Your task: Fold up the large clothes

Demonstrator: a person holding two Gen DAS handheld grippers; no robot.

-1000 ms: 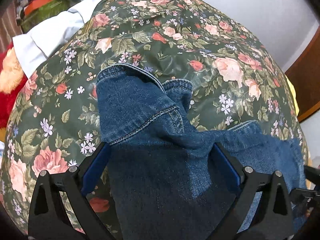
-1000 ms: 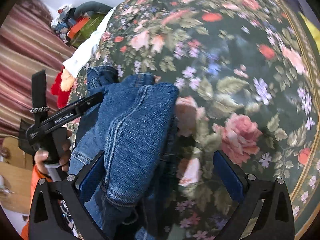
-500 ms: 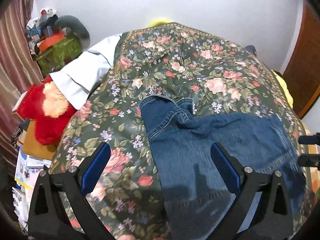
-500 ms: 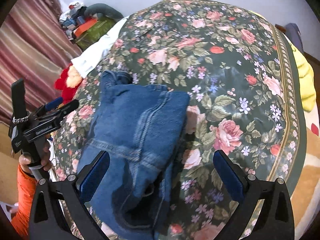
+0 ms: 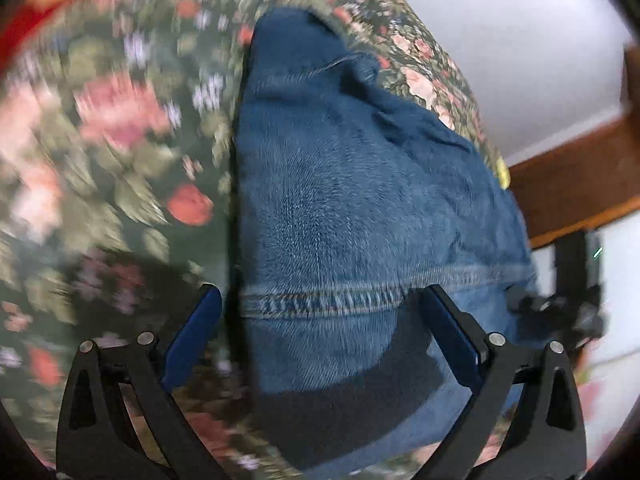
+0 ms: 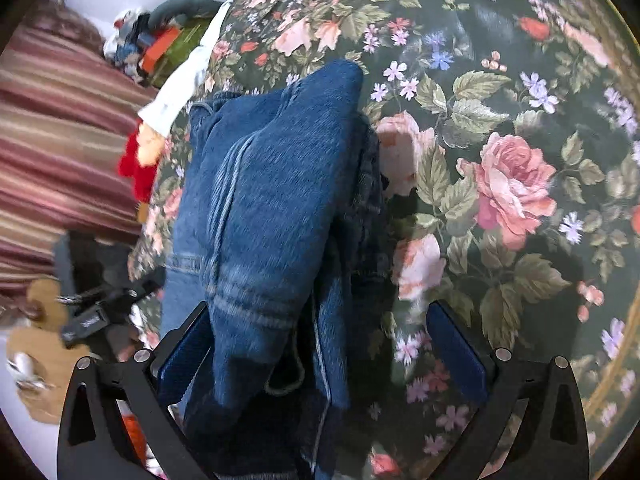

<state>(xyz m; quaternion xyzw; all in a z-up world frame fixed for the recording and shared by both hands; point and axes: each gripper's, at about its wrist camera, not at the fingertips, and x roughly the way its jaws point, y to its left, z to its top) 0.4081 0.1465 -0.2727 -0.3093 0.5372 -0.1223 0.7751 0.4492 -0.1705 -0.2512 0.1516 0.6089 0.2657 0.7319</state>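
Folded blue jeans [image 5: 352,200] lie on a dark floral bedspread [image 5: 120,152]. My left gripper [image 5: 320,324] is open and low over the near hem of the jeans, with the denim between its blue pads; the view is blurred. In the right wrist view the jeans [image 6: 272,200] run from the near left up to the middle. My right gripper [image 6: 320,340] is open, its left pad against the folded denim, its right pad over the bedspread [image 6: 512,184]. The left gripper shows in the right wrist view [image 6: 100,312], at the left.
A striped curtain [image 6: 60,140] hangs at the left, with a red soft toy [image 6: 138,164], a white cloth [image 6: 180,88] and a pile of things [image 6: 160,48] beside the bed. A wooden frame [image 5: 576,184] and white wall stand at the right.
Both grippers have come down close to the jeans from a higher, wider view. The left wrist view has swung and is blurred. Both stay open.
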